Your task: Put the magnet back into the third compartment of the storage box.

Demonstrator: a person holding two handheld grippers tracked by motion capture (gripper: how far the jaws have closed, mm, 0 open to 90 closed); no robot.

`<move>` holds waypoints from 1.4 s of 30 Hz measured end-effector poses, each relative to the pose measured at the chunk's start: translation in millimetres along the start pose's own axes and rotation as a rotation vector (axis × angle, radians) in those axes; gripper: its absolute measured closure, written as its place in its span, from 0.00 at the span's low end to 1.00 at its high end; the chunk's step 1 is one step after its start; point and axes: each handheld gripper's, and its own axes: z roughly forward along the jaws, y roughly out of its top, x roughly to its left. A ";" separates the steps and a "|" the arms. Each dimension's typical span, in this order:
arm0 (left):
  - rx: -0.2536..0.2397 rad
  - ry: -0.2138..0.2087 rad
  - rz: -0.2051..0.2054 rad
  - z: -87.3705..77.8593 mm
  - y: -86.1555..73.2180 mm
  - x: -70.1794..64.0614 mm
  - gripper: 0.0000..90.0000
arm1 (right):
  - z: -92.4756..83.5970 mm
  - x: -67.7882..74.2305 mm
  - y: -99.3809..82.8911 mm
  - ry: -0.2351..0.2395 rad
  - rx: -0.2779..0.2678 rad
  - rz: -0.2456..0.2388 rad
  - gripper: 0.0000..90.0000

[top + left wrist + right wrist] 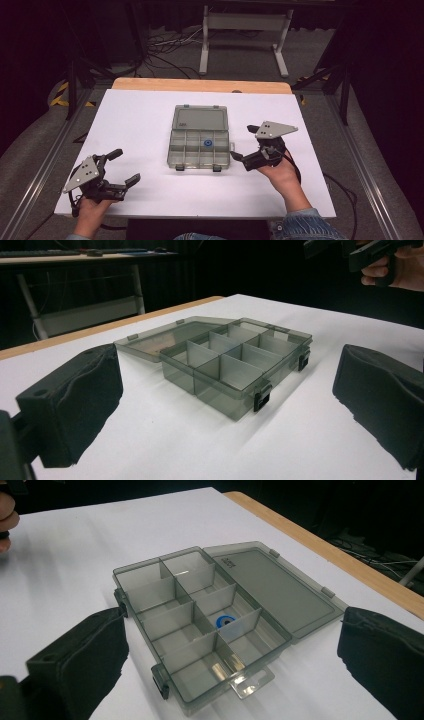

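Both jaws wide, empty. Organizer box (199, 142) open mid-surface, blue ring (207, 143) inside. Risk: right gripper (248, 145) nudges light box, sliding it.

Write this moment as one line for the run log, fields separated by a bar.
organizer box: lid open, flat | blue ring: in one compartment | left gripper: open, holds nothing | right gripper: open, beside box

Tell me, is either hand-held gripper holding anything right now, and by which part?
Nothing is held. The left hand-held gripper and the right hand-held gripper are both open, either side of the open plastic box, touching nothing.
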 end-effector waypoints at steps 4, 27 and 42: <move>0.000 0.000 0.005 -0.1 0.1 0.1 0.00 | -6.0 -1.9 -13.3 0.006 -0.013 0.019 0.00; -0.001 0.000 0.006 0.9 -0.3 -0.4 0.00 | -25.6 -5.2 -74.2 -0.029 -0.142 0.075 0.00; -0.007 -0.001 0.003 0.6 -0.4 0.0 0.00 | -22.5 -6.0 -100.9 -0.023 -0.154 0.082 0.00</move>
